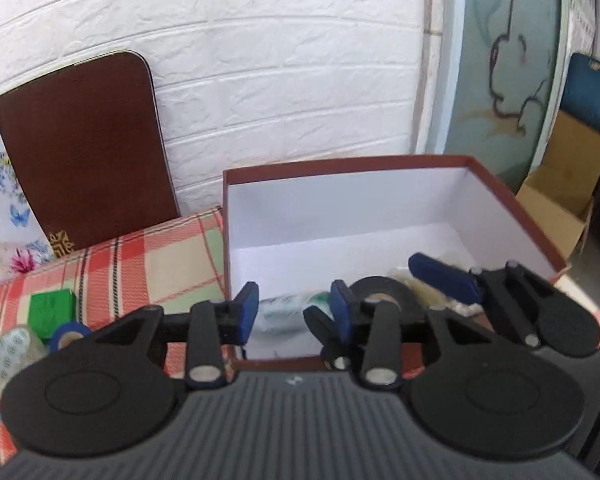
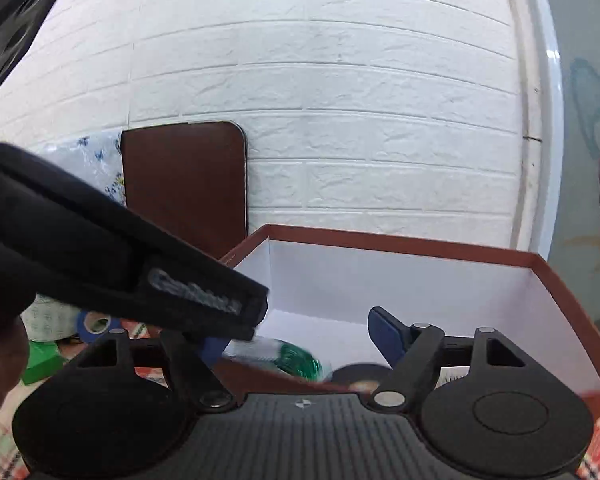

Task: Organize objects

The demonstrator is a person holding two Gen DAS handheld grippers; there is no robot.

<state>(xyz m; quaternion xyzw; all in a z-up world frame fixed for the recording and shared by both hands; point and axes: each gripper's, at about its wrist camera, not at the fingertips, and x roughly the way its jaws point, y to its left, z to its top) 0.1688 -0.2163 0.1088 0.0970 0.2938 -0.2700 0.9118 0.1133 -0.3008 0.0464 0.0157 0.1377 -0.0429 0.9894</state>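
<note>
Both hand-held grippers hang over the near rim of a rectangular cardboard box, reddish-brown outside and white inside, which sits on a red, green and cream checked tablecloth.

In the left wrist view, the left gripper has its blue-padded jaws spread apart with nothing between them. At 3 o'clock from it, the right gripper also stands spread wide and empty.

Inside the box, near the front wall, lie a black roll of tape, a green and clear plastic packet at 9 o'clock from the roll, and a crumpled clear wrapper at 3 o'clock.

Outside the box, at 9 o'clock, sit a green block, a blue tape roll and a clear patterned tape roll, close together on the cloth.

A dark brown rounded board leans on the white brick wall at 11 o'clock.
</note>
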